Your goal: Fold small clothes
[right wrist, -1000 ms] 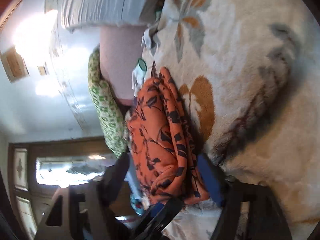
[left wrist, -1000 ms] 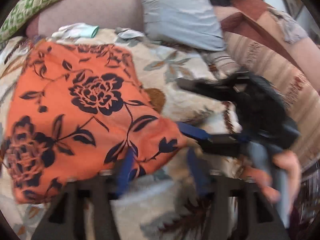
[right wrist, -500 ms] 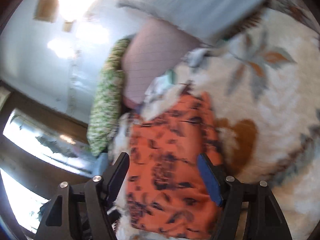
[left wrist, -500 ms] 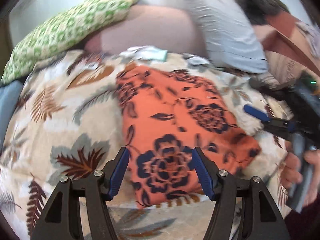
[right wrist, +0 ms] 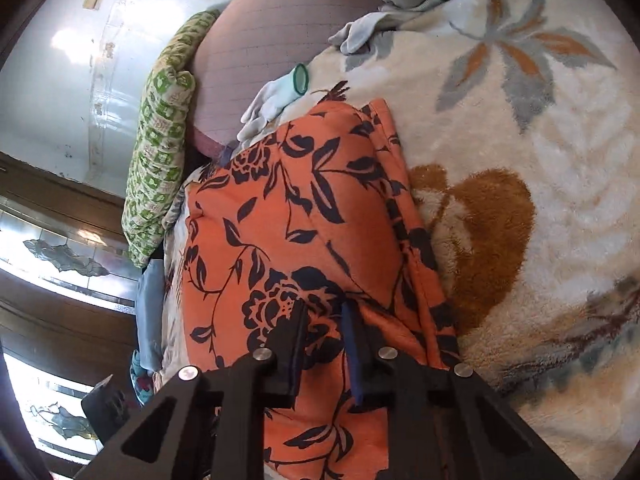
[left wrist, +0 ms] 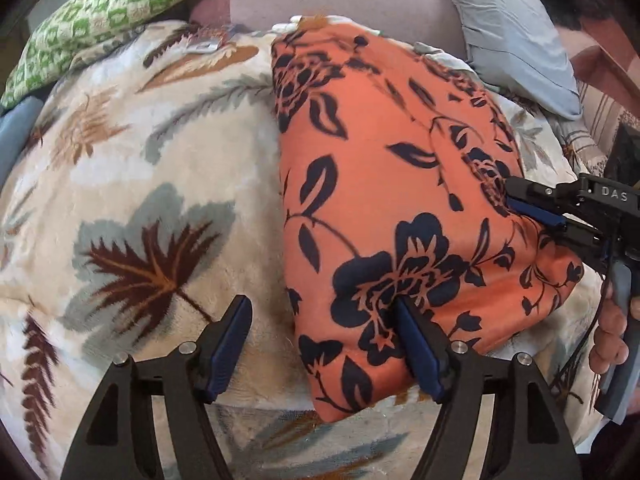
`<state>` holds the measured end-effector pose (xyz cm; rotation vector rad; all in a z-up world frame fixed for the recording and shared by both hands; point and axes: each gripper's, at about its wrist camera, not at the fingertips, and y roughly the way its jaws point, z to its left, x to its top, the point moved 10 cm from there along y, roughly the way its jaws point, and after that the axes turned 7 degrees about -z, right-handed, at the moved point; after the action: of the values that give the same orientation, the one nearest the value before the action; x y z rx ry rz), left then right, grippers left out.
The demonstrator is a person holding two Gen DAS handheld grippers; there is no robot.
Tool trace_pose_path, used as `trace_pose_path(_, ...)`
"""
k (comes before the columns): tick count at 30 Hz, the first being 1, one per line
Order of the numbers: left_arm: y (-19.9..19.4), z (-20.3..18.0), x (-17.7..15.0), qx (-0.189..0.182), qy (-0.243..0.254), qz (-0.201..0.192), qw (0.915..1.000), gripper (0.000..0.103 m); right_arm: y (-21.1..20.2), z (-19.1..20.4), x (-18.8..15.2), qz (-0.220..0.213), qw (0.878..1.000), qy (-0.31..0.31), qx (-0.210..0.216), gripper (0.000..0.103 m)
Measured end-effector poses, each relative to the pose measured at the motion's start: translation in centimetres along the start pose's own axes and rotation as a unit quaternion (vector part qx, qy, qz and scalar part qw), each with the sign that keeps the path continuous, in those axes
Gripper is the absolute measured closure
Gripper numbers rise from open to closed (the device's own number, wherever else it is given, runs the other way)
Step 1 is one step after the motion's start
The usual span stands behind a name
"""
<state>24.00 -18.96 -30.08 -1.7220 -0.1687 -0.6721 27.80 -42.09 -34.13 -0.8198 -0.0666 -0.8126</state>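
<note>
Nearest, left gripper [left wrist: 324, 344]: jaws spread wide, one blue pad over bare blanket, the other pressed on the near corner of the orange floral garment [left wrist: 384, 184], nothing pinched. Right gripper [right wrist: 324, 328]: jaws nearly together, pinching a raised fold of the same garment at its right edge.

Garment folded into a rough rectangle, flat on the plush blanket [left wrist: 120, 152] in the middle of the bed, running away toward the pillows.

Likely trouble: only a thin ridge of cloth nipped by the right jaws, so a quick lift could slip free or drag just the top layer and open the stacked layers. No hold on the left side, so a lopsided, skewed fold. Deep pile below, probably grabby enough to bunch the underside.

Cloth thin, soft, matte, navy roses and leaves on orange, layered edges visible on one side. Blanket thick, fleecy, cream with brown and grey leaves.

Farther: white gloves [right wrist: 276, 100], limp and knitted, just beyond the far edge. Then a green checked pillow [left wrist: 120, 4] and a smooth mauve cushion [right wrist: 280, 40].
</note>
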Motion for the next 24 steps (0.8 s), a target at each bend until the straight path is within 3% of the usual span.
trace_pose_path(4,-2.1,0.1,3.1,0.003,0.012,-0.028,0.9995,0.029,-1.3,2.0,0.7,-0.021,0.999,-0.024,0.003,0.08)
trace_pose_path(7,-2.9,1.0,7.1,0.019,0.014,-0.054,0.9982,0.029,-2.2,3.5,1.5,-0.042,0.998,-0.038,0.013,0.08)
trace_pose_path(11,-1.5,0.7,11.6,0.048,0.035,-0.07,0.9958,0.029,-2.3,4.6,0.9,-0.02,0.998,-0.045,0.024,0.081)
trace_pose_path(16,4.0,-0.4,13.8,0.068,0.082,-0.037,0.9936,0.029,-0.8,4.5,-1.1,0.011,0.997,-0.081,0.002,0.08)
trace_pose_path(21,7.7,-0.1,13.8,0.061,0.054,0.0,0.9967,0.027,0.3,2.9,-1.5,0.024,0.998,-0.06,-0.001,0.08)
trace_pose_path(24,8.3,0.2,14.0,0.057,0.038,0.012,0.9976,0.02,0.1,3.2,-1.5,0.022,0.998,-0.067,0.001,0.08)
